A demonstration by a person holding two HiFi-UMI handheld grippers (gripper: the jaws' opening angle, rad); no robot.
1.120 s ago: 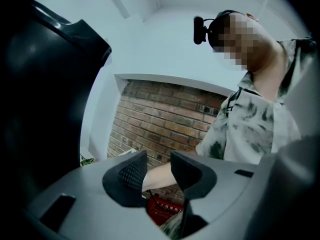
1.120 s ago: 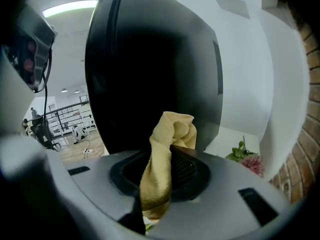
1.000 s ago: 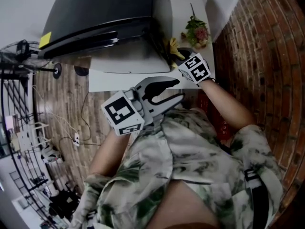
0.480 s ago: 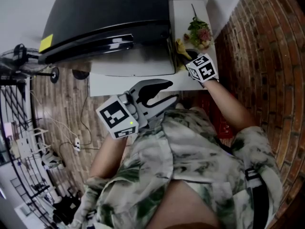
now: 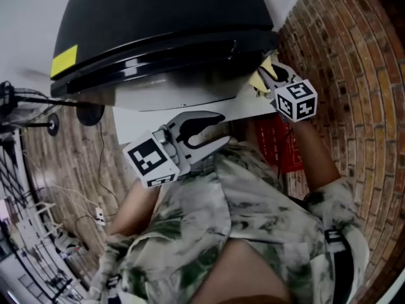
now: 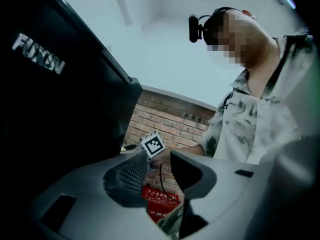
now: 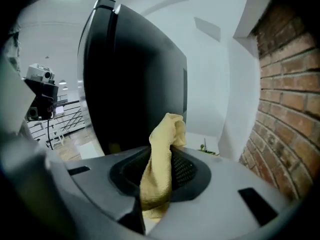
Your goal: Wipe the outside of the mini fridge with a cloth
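"Head view first. What goes down?" asks the clerk.

"Item one: mini fridge, black, filling the upper frame, with a yellow sticker on its top. Item two: right gripper, at the mini fridge's right front corner, carrying a yellow cloth at or against that corner. Contact is not confirmable from here. Item three: left gripper, below the mini fridge's front, close to the person's shirt, apart from the cabinet."

"Left gripper view?"

"Left gripper: jaws parted by a modest gap, nothing in it. Beyond the gap show only the right gripper's marker cube and a red sign on the brick wall. The mini fridge is a dark mass close by on the left."

"Right gripper view?"

"Right gripper: jaws clamped on the cloth, which stands out of them as a bunched fold. The fold's top points toward the mini fridge and its dark side panel. They are near, but touch is not provable."

"Step in hand?"

"By my reading, bringing the cloth to the right side, with wiping about to begin or barely begun. The next move calls for pressing the fold flat on the panel and sweeping along it with a firm grip. Little cloth stands proud, so the jaw tips could scrape the finish. The left gripper has no job unless the cabinet needs steadying."
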